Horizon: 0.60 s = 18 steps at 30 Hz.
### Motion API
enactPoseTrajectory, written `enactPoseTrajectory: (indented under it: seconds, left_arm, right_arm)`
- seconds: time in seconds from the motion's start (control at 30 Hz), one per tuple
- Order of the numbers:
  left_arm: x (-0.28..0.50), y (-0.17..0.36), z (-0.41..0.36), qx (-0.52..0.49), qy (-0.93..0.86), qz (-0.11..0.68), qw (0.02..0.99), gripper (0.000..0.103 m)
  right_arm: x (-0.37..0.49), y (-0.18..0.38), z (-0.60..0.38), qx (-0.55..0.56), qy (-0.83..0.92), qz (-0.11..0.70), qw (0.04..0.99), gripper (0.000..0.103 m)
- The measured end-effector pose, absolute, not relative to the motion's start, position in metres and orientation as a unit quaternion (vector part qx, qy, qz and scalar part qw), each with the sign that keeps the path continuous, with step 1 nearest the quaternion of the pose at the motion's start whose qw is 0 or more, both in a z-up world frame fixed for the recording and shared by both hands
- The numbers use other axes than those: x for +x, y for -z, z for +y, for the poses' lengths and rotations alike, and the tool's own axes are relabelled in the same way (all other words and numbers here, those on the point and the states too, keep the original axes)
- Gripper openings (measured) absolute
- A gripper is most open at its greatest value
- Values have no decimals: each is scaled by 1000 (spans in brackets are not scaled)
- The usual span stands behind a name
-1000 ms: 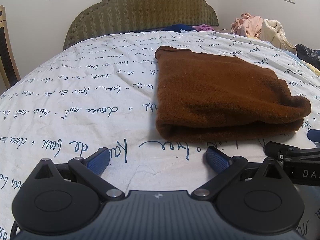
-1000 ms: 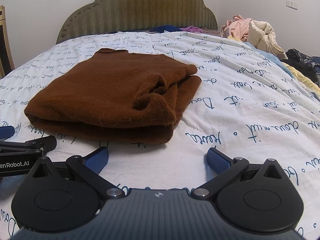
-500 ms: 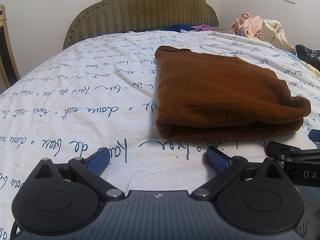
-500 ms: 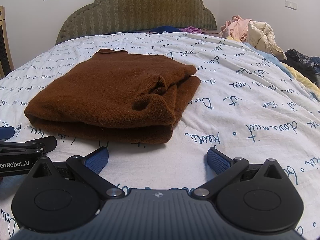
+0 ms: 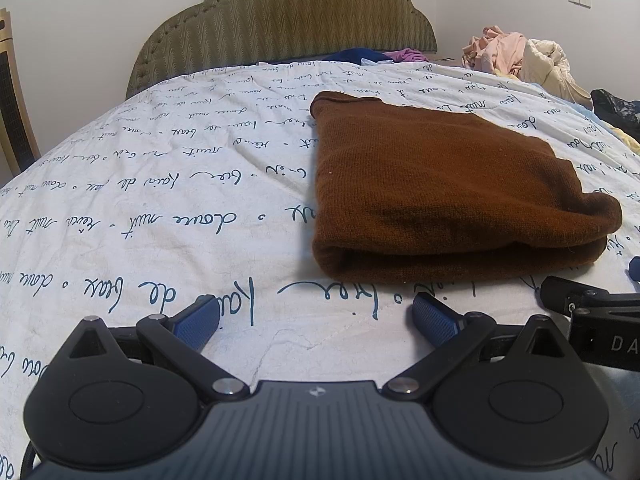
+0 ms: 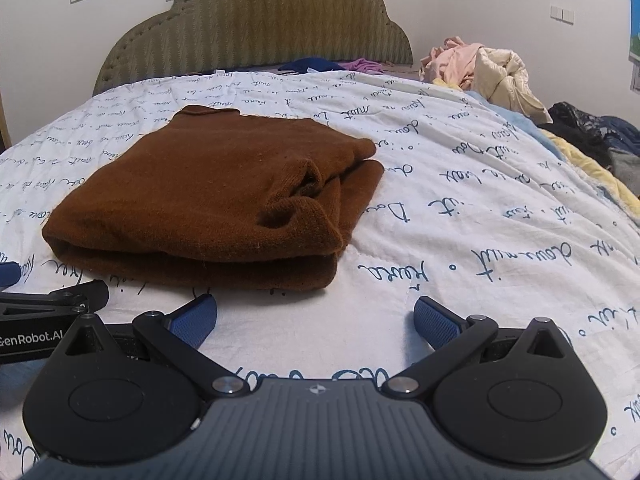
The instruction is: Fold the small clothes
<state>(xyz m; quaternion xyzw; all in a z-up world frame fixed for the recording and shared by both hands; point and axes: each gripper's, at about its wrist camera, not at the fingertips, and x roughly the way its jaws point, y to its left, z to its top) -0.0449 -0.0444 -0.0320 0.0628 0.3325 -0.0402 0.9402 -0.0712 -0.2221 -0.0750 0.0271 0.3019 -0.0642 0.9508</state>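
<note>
A brown knit sweater [image 5: 440, 184] lies folded into a thick rectangle on the white bedspread with blue script [image 5: 180, 200]; it also shows in the right wrist view [image 6: 216, 200], with a cuff and loose layers at its right end. My left gripper [image 5: 316, 316] is open and empty, low over the bedspread just in front of the sweater's near left corner. My right gripper [image 6: 314, 316] is open and empty, just in front of the sweater's near right corner. Each gripper shows at the edge of the other's view.
A padded green headboard [image 5: 280, 28] stands at the far end. A heap of pink and cream clothes [image 5: 520, 56] lies at the far right of the bed, with dark clothes [image 6: 592, 128] nearer on the right. Blue and purple garments [image 6: 332, 65] lie by the headboard.
The right gripper has tilted up slightly, so the sweater sits a little lower in its view. The left gripper and the sweater have not moved.
</note>
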Motion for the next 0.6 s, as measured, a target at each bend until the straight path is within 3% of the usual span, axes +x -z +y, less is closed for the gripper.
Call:
enactPoseTrajectory:
  seconds: [0.6]
  left_arm:
    - [-45,32,-44,62,41,333,940,103]
  right_arm:
    - [-73,78,-221,22,67,294,953,103]
